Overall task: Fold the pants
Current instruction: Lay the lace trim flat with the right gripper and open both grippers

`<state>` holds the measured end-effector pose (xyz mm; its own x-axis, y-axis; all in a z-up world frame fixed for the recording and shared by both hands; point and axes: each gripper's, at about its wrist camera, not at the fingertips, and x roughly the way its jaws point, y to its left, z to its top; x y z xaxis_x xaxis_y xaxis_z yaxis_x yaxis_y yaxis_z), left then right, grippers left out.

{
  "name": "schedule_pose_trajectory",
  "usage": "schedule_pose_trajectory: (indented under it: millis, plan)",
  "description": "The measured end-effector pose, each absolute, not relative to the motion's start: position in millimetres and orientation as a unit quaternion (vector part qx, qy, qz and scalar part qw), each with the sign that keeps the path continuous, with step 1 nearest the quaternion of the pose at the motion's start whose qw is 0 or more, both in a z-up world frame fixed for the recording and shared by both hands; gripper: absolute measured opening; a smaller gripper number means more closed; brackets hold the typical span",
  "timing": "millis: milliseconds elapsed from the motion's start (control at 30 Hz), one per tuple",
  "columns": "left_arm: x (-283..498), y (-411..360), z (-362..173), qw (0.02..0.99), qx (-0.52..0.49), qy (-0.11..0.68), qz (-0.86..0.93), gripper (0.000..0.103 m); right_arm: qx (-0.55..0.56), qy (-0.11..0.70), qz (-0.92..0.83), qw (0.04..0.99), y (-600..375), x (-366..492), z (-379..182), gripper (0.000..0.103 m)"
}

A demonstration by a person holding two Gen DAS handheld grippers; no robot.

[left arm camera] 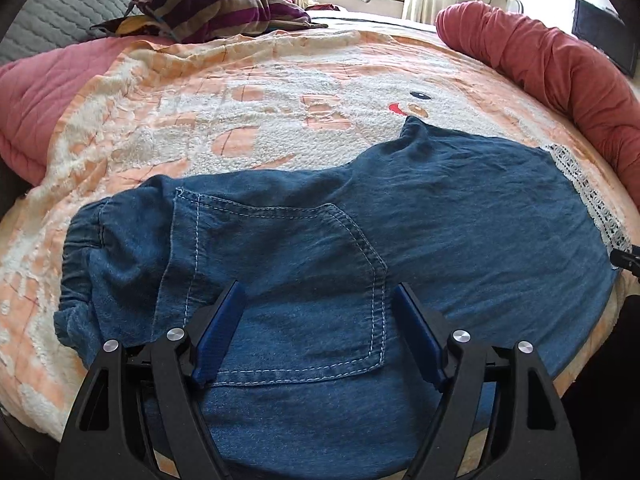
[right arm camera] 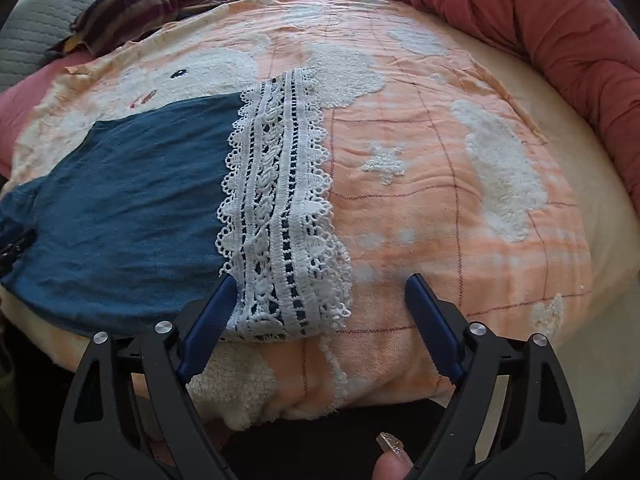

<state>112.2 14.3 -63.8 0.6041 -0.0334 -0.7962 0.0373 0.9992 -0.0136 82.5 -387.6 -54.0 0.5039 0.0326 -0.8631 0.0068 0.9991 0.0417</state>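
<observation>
Lying across the bed (left arm camera: 500, 56), a peach blanket (left arm camera: 240, 112) with fluffy white patches carries everything. Beyond both sets of jaws a striped pillow (left arm camera: 216, 8) sits at the far side, with a grey quilt (left arm camera: 80, 0) behind it, and a long red bolster (left arm camera: 560, 64) curves along the bed's edge, well apart from the cloth. Nothing lies between either tool and the garment.

Both tools tilt steeply down toward the bed. The left gripper (left arm camera: 318, 300) has its jaws spread wide, hovering over the back pocket (left arm camera: 304, 280), with denim under the gap; the pads press on nothing. The right gripper (right arm camera: 322, 292) also has wide-open jaws, with the lace hem (right arm camera: 280, 208) lying in the gap near its left pad (right arm camera: 208, 320); whether that pad touches the lace cannot be told. A thumb (right arm camera: 390, 464) shows at the bottom edge of the right view.

The pants (left arm camera: 440, 208) are blue denim, spread fairly flat with soft wrinkles, elastic waistband (left arm camera: 84, 264) bunched to the left of the left jaws, and white lace trimming the leg end at the far right.
</observation>
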Motion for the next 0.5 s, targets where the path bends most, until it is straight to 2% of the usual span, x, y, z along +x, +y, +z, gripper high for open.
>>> schedule_pose_trajectory:
  millis: [400,433,467,500]
  plan:
    - [97.3,-7.6,-25.5,0.908,-0.006,0.416,-0.043,0.075,0.056,0.448,0.023,0.892,-388.3,64.8,-30.2,0.08]
    - [95.8,-10.9,-21.3,0.91,-0.005,0.413,-0.047,0.077,0.057,0.442,0.026,0.895,-386.7,63.1,-25.8,0.083]
    - [95.0,-13.3,-18.1,0.911,-0.004,0.41,-0.049,0.085,0.058,0.436,0.029,0.898,-385.5,61.8,-21.7,0.084]
    - [93.9,-16.1,-14.6,0.912,-0.003,0.408,-0.05,0.086,0.059,0.43,0.031,0.9,-384.8,61.5,-18.1,0.085]
